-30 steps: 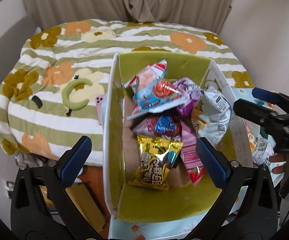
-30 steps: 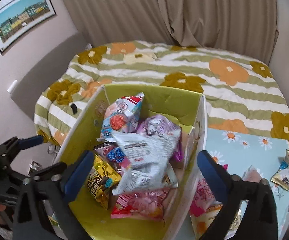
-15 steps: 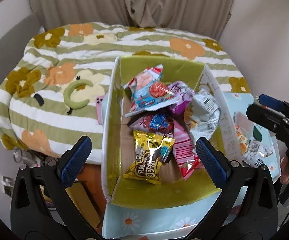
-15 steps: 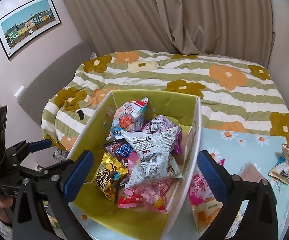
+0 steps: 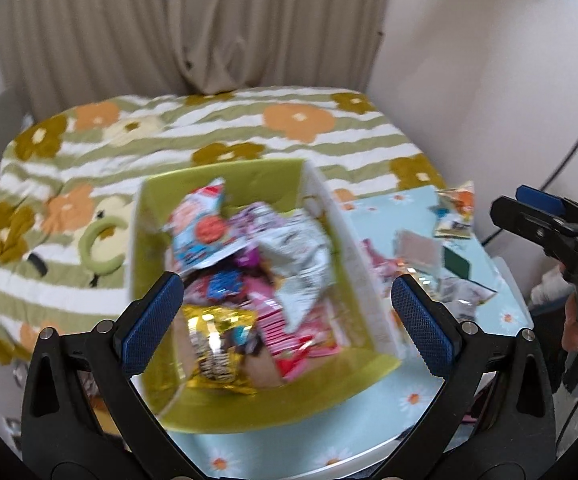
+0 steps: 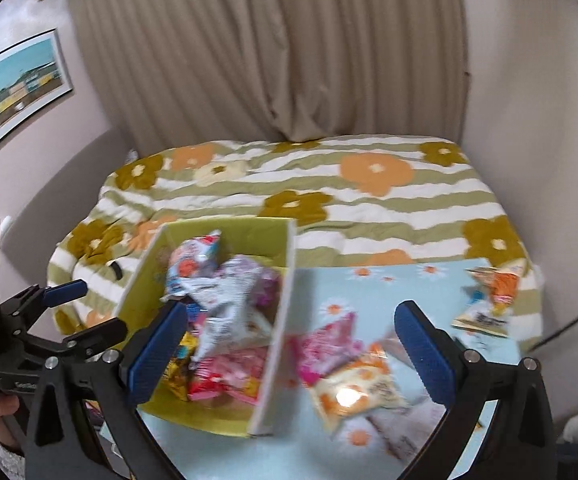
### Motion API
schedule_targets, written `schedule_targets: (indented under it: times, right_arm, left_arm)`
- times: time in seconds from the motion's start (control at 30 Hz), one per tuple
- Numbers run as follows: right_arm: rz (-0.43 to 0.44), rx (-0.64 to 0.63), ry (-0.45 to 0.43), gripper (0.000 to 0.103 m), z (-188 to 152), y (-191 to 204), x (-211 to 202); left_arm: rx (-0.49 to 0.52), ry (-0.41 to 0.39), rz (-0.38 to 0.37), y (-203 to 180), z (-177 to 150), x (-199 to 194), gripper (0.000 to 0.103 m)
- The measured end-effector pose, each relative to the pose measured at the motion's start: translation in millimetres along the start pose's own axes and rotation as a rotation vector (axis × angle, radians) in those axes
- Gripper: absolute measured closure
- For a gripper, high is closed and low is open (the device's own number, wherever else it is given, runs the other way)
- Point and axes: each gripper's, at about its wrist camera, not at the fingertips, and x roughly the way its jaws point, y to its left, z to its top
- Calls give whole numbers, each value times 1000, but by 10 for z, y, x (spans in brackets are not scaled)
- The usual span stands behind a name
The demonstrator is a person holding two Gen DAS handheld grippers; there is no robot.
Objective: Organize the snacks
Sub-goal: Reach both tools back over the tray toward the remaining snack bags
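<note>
A green-lined box (image 5: 161, 380) (image 6: 233, 230) sits on the light-blue daisy tablecloth and holds several snack packets, among them a gold one (image 5: 219, 344) and a grey-white one (image 5: 301, 264) (image 6: 221, 312). My left gripper (image 5: 285, 316) is open and empty above the box's near end. My right gripper (image 6: 289, 352) is open and empty over the box's right wall. Loose packets lie on the cloth to the right: a pink one (image 6: 325, 344), an orange-white one (image 6: 357, 392) and an orange one (image 6: 489, 300) (image 5: 455, 216). Both views are blurred.
The blue daisy tablecloth (image 6: 389, 280) (image 5: 501, 292) covers the table. Behind it lies a bed with a green-striped flower quilt (image 5: 249, 128) (image 6: 329, 168). Beige curtains hang at the back. A framed picture (image 6: 13, 84) hangs on the left wall.
Both grippers have pulled back, risen and swung to the right. The box looks smaller and further left, and more of the tablecloth with loose packets shows. Both stay open.
</note>
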Motion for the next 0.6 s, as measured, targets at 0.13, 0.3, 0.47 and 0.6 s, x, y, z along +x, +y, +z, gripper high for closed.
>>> schedule_targets:
  times: [0.13, 0.3, 0.47, 0.6]
  right_arm:
    - [-77, 21, -11, 0, -11, -356, -140]
    - [-116, 42, -6, 0, -27, -898, -245]
    - [-106, 71, 32, 0, -61, -1495, -258]
    - [-97, 94, 82, 0, -89, -1961, -158]
  left_arm:
    - [51, -1, -25, -383, 69, 59, 0]
    - [82, 18, -47, -883, 97, 222, 0]
    - [107, 80, -87, -1525, 73, 546, 0]
    - [132, 152, -114, -2002, -8, 824, 0]
